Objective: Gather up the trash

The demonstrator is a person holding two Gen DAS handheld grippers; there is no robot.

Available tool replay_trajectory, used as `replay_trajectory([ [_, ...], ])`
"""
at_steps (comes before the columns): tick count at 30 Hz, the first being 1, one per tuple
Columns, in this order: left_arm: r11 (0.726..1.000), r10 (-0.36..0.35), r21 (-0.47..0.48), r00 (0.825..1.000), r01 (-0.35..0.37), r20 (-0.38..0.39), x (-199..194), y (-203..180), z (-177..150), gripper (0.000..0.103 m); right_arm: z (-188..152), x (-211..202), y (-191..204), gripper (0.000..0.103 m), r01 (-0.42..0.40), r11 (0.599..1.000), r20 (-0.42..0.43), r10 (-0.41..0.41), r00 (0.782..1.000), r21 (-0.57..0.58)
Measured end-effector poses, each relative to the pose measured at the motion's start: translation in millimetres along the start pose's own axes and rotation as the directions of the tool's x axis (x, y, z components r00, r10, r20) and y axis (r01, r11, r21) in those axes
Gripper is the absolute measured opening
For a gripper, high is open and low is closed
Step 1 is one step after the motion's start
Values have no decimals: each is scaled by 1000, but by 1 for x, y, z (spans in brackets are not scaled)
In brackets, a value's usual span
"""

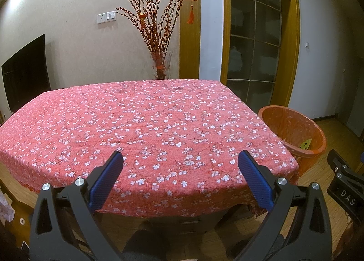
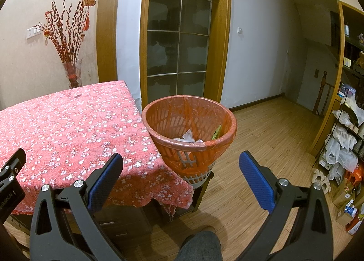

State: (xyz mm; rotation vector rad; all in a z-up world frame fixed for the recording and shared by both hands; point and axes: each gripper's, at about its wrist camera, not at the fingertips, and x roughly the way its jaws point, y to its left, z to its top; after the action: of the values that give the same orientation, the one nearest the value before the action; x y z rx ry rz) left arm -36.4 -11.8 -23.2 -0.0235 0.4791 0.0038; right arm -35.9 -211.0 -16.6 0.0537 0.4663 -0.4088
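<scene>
An orange-lined waste basket (image 2: 190,122) stands on a low stool at the table's right edge and holds crumpled white trash (image 2: 187,137) and a green scrap (image 2: 216,134). It also shows in the left wrist view (image 1: 293,129). My left gripper (image 1: 180,158) is open and empty, held over the near edge of the table with the red flowered cloth (image 1: 141,124). My right gripper (image 2: 180,158) is open and empty, just in front of the basket and below its rim. No trash shows on the cloth.
A vase of red branches (image 1: 159,40) stands behind the table by the wall. A glass door (image 2: 179,33) is behind the basket. Shelves with bags and boxes (image 2: 343,147) line the right side. A TV (image 1: 25,74) hangs on the left.
</scene>
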Motion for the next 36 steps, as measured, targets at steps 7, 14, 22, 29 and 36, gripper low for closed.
replay_trajectory([
  [7,1000,-4,1,1000,4,-2,0,1,-1,99,0,0,1,101,0,1000,0,0,1000,0],
  [14,1000,-7,3,1000,7,-5,0,2,-1,99,0,0,1,101,1,1000,-1,-1,1000,0],
  [22,1000,-9,6,1000,9,-10,2,4,0,99,-1,0,3,101,0,1000,-2,0,1000,0],
  [29,1000,-14,4,1000,14,-20,5,4,1,99,-1,0,3,101,1,1000,-3,-1,1000,0],
  [36,1000,-9,8,1000,9,-19,6,4,2,99,-4,-2,5,101,-3,1000,-4,3,1000,-4],
])
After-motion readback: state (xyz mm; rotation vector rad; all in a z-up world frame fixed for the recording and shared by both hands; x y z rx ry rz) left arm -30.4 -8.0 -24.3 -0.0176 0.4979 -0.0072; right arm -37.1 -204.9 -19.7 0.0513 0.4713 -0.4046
